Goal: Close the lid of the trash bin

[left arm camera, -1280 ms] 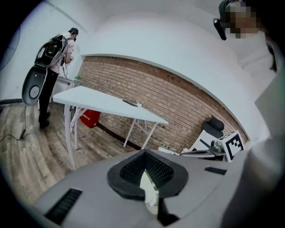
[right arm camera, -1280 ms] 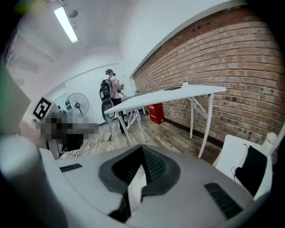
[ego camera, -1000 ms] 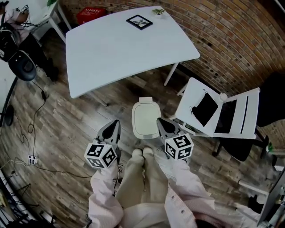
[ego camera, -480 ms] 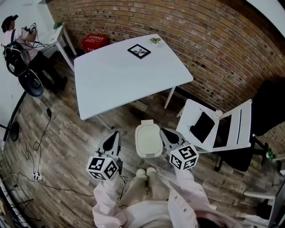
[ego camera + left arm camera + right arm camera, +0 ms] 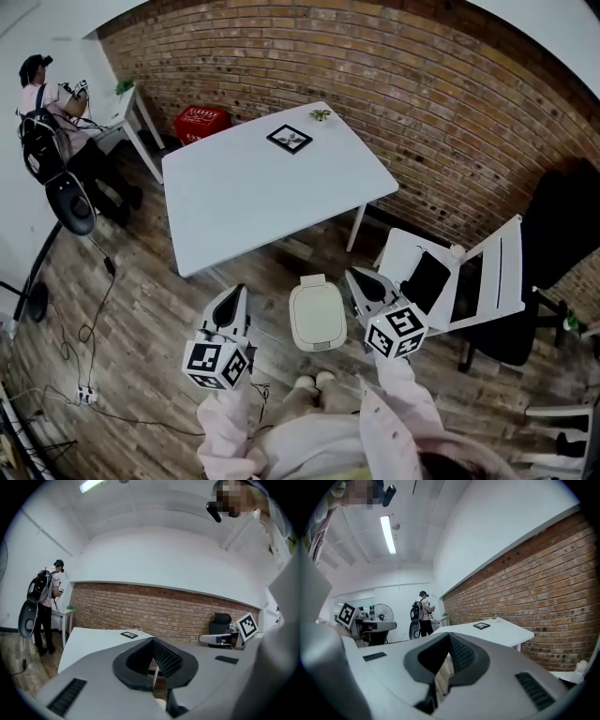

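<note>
The small white trash bin [image 5: 317,317] stands on the wooden floor just in front of my feet, its lid lying flat and down. My left gripper [image 5: 232,298] hangs to the bin's left, well above the floor, its jaws shut with nothing between them. My right gripper [image 5: 357,278] hangs to the bin's right, also shut and empty. Neither touches the bin. In the left gripper view the left gripper [image 5: 153,641] points level toward the white table [image 5: 93,641]. The right gripper [image 5: 449,637] in its own view also points level, along the brick wall.
A white table [image 5: 244,202] with a framed picture [image 5: 289,138] stands beyond the bin. A white folding chair [image 5: 469,277] carrying a black item sits right of it. A red crate [image 5: 201,122], a standing person [image 5: 49,112] and floor cables [image 5: 84,337] are at the left.
Both grippers have risen beside the bin, which now looks smaller and farther below. The bin's lid stays down. More of the brick wall has come into view.
</note>
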{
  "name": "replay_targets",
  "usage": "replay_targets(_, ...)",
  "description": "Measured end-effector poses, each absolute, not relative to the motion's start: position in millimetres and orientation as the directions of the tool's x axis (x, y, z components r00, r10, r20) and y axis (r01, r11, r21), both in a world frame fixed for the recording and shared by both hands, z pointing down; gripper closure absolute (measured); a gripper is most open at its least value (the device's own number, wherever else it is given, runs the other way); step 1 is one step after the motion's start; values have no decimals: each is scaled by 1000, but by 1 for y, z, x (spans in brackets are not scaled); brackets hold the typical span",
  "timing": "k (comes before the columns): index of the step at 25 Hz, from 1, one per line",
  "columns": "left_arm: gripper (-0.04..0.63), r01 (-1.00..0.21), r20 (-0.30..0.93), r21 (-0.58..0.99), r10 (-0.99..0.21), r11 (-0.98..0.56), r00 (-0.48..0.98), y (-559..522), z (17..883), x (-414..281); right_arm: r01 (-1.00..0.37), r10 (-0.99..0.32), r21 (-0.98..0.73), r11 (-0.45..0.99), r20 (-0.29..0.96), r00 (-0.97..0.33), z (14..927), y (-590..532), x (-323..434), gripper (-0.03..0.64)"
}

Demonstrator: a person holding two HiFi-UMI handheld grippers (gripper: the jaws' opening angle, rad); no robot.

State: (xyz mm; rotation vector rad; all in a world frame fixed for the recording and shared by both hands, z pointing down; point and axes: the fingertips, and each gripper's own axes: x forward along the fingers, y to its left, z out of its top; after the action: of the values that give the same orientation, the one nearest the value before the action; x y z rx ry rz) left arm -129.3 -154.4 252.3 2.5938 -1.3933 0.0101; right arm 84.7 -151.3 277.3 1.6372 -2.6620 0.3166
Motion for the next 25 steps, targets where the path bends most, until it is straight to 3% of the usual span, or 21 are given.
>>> replay_targets(10,601,-843,43,107,-845,-526,533,-149,224,-139,-896,-901,-116,428,20,-433,237,-148,95,612)
replay_targets(25,601,-857,30,60,-857,-512,514,-152,215,-142,-894,-898,-100,437,9,-440,229,-148,94,614)
